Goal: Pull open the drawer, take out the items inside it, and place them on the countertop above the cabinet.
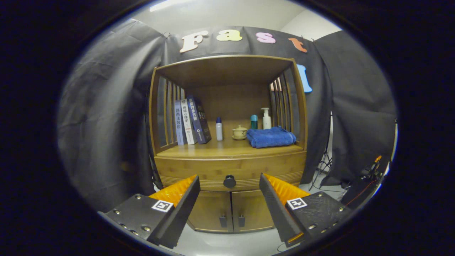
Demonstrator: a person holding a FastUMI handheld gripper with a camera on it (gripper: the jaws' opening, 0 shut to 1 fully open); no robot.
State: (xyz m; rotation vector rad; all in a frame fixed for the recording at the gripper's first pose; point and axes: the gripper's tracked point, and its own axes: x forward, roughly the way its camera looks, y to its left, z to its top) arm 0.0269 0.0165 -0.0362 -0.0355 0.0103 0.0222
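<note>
The drawer [231, 170] sits closed under the bench [227, 149], its black knob [229, 181] centred on the front. The claw [229, 199] hangs wide apart before it, holding nothing. On the bench, books [190, 121] stand at the left edge, a blue towel [271, 137] lies near the right.

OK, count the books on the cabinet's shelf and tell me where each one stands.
3. All stand at the shelf's left end by the slatted side: a light blue book outermost, a white book next, a dark blue book leaning on them. The slats may hide more. The claw is open, short of the drawer knob.
</note>
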